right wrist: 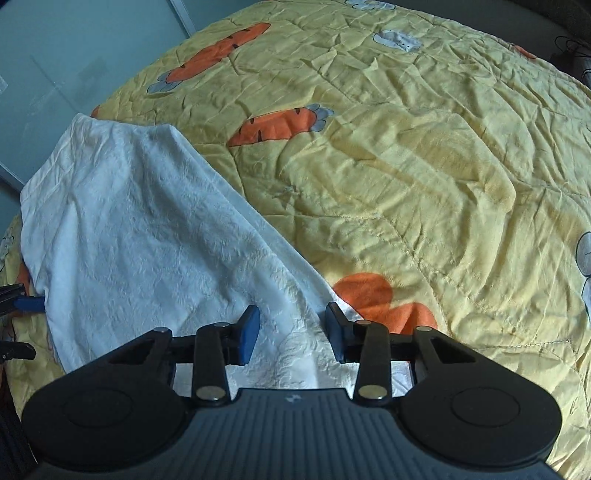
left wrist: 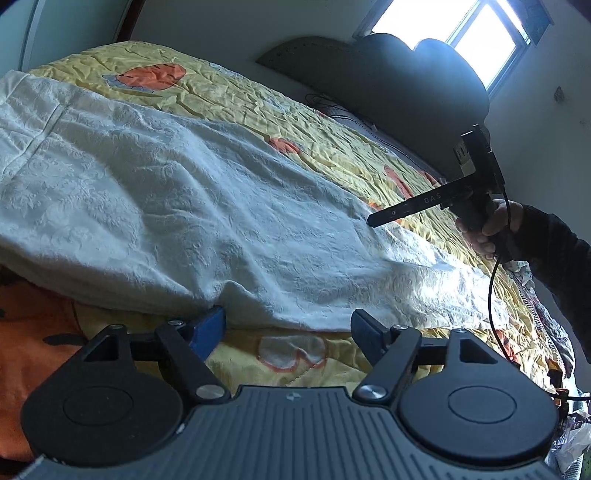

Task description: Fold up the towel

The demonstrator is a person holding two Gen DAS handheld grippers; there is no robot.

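A white embossed towel [left wrist: 177,206] lies stretched along the near side of a yellow carrot-print bedspread [left wrist: 236,92]. My left gripper [left wrist: 288,328] is open and low at the towel's near edge, its blue left pad [left wrist: 208,330] touching the hem. In the right wrist view the towel [right wrist: 140,236] runs from far left down under my right gripper [right wrist: 291,332]. That gripper is open, with the towel's end lying between and below its fingers. The left gripper's blue pad [right wrist: 29,304] shows at the towel's left edge. A hand [left wrist: 491,229] holds the right gripper's handle.
A dark padded headboard [left wrist: 406,81] and a bright window [left wrist: 461,33] stand beyond the bed. A black cable [left wrist: 493,295] hangs from the right handle. Crumpled patterned fabric [left wrist: 546,321] lies at the bed's right edge. A pale sliding door [right wrist: 74,74] is behind the bedspread [right wrist: 406,166].
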